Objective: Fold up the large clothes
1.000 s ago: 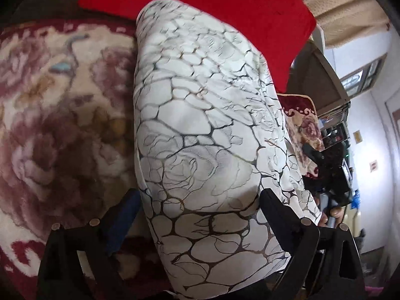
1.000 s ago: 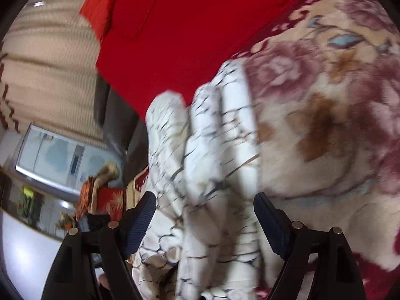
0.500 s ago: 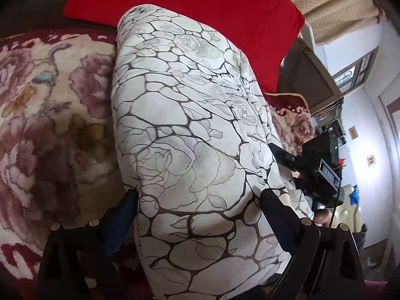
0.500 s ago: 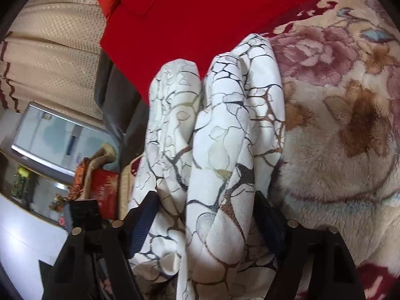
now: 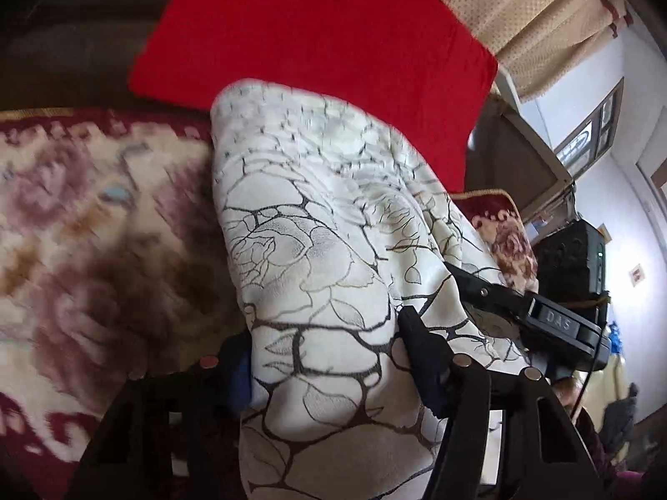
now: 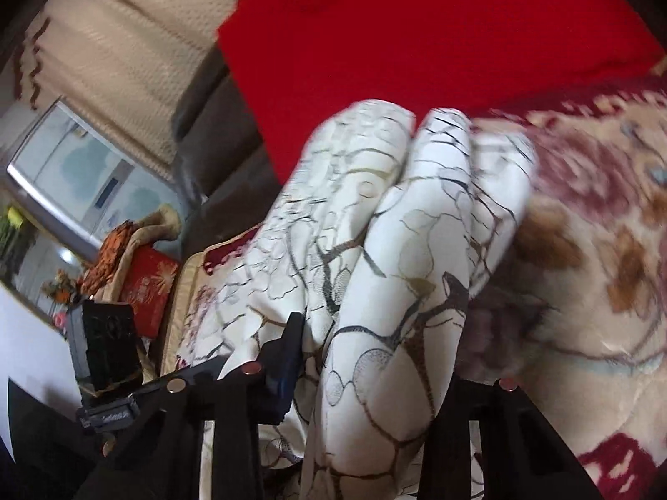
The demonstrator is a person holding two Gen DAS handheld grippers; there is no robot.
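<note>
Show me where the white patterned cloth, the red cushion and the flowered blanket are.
white patterned cloth (image 5: 317, 258): left wrist view, middle of its top face.
red cushion (image 5: 317, 37): left wrist view, centre of its front.
flowered blanket (image 6: 604, 275): right wrist view, bare patch beside the cloth.

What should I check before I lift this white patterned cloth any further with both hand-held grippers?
1. Left hand-held gripper on the white patterned cloth: ok; its jaws have just been closing and now pinch the cloth.
2. Right hand-held gripper on the cloth: ok; its jaws have just been closing and press a thick bunched fold.
3. All layers caught by the right one: cannot tell; a fold hangs outside its left finger.
4. Cloth's far end free of the floral blanket: cannot tell, blurred.
5. Grippers apart from each other: ok, close but not touching.
</note>
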